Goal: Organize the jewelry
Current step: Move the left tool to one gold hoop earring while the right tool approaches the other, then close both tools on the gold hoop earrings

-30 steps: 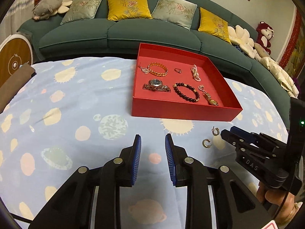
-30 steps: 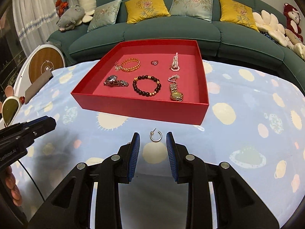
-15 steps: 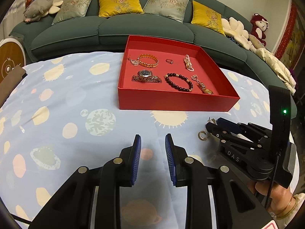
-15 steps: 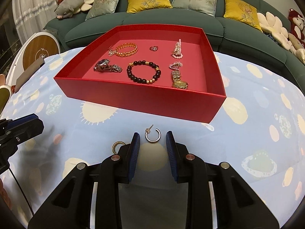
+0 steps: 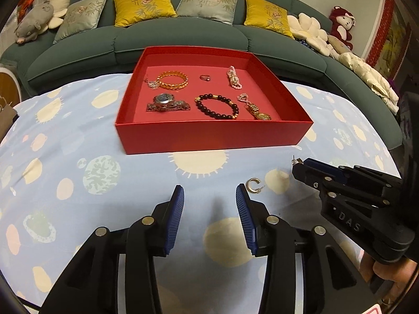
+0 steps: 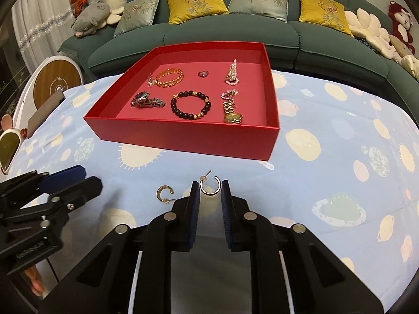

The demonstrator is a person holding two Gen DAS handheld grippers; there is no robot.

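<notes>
A red tray (image 5: 214, 136) (image 6: 183, 137) on the blue patterned cloth holds a gold bangle (image 5: 172, 79), a ring, a pearl piece, two watches and a dark bead bracelet (image 5: 217, 106). Two hoop earrings lie on the cloth in front of it. My right gripper (image 6: 210, 192) is open, its fingertips on either side of one hoop earring (image 6: 209, 185). The second earring (image 6: 165, 194) (image 5: 253, 184) lies to its left. My left gripper (image 5: 209, 198) is open and empty, just left of that second earring.
A green sofa (image 5: 183, 34) with cushions and plush toys runs behind the table. A round wood-and-white device (image 6: 56, 83) and a dark flat object (image 6: 44, 112) sit at the table's left edge. Patterned cloth (image 6: 340, 157) stretches to the right.
My right gripper has moved forward so the hoop earring now sits between its fingertips. My left gripper has opened wider and shifted toward the second earring.
</notes>
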